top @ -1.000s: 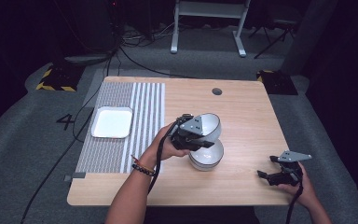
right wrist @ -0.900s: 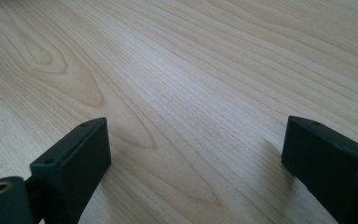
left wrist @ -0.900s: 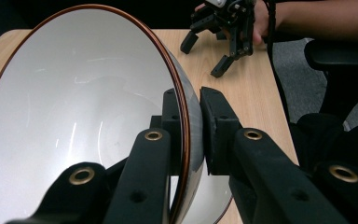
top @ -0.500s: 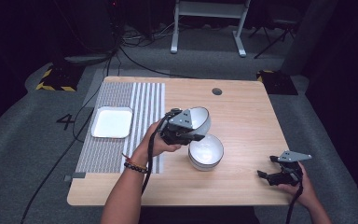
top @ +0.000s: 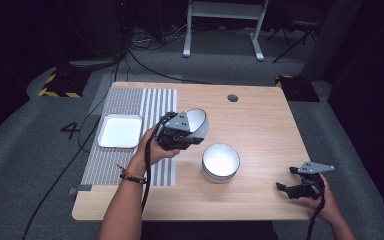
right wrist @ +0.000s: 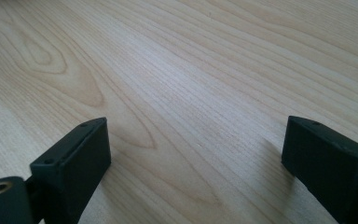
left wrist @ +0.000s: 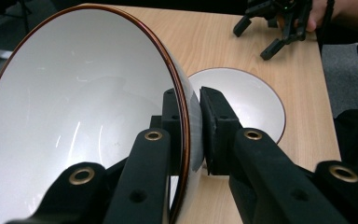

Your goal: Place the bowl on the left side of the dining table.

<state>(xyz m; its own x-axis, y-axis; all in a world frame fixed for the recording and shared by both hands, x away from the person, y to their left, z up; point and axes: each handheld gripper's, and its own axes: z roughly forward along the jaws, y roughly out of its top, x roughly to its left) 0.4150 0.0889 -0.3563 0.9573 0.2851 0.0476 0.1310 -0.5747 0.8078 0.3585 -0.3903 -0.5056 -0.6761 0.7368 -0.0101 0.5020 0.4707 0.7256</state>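
Left gripper [left wrist: 191, 135] fingers clamp the tilted bowl's [left wrist: 74, 107] rim; right gripper [right wrist: 196, 154] fingers apart.

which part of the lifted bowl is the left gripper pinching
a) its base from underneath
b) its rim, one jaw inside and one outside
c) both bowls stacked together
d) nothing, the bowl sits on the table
b: in the left gripper view the left gripper clamps the rim of the lifted bowl, one jaw inside, one outside, while the second bowl sits apart on the table.
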